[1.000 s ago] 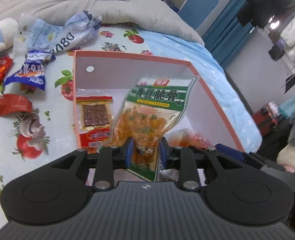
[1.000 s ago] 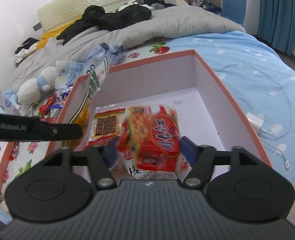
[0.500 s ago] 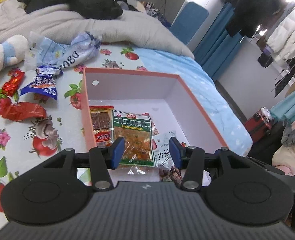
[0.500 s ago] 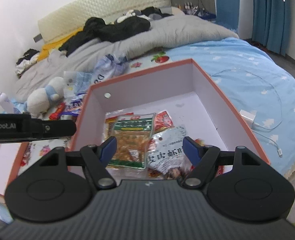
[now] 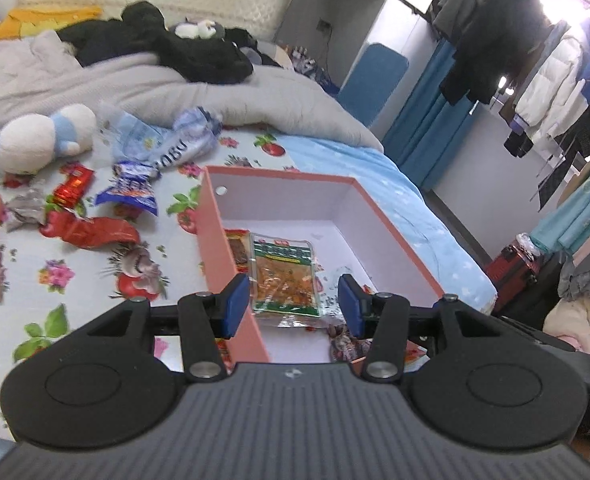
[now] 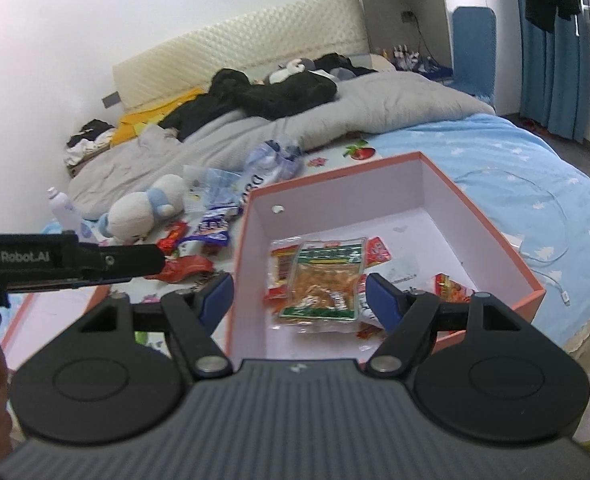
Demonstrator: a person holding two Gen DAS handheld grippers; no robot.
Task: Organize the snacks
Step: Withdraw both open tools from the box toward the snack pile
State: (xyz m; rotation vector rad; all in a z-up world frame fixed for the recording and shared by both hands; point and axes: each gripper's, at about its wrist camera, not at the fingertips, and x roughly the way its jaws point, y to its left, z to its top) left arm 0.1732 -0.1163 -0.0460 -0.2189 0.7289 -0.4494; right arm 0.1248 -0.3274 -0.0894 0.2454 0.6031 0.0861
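We hold the left gripper (image 5: 293,304) and right gripper (image 6: 299,298) wide and empty above the pink box (image 6: 491,236), where the green-edged snack packet (image 6: 323,280) lies centre frame atop other packets.

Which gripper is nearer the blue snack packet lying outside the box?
Left. The left gripper sits over the box's wall nearest the blue packet; the right gripper is over the box interior, farther away.

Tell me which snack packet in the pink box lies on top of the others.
The green-topped packet of orange snacks: it lies flat over the red packet and the clear packet's edge.
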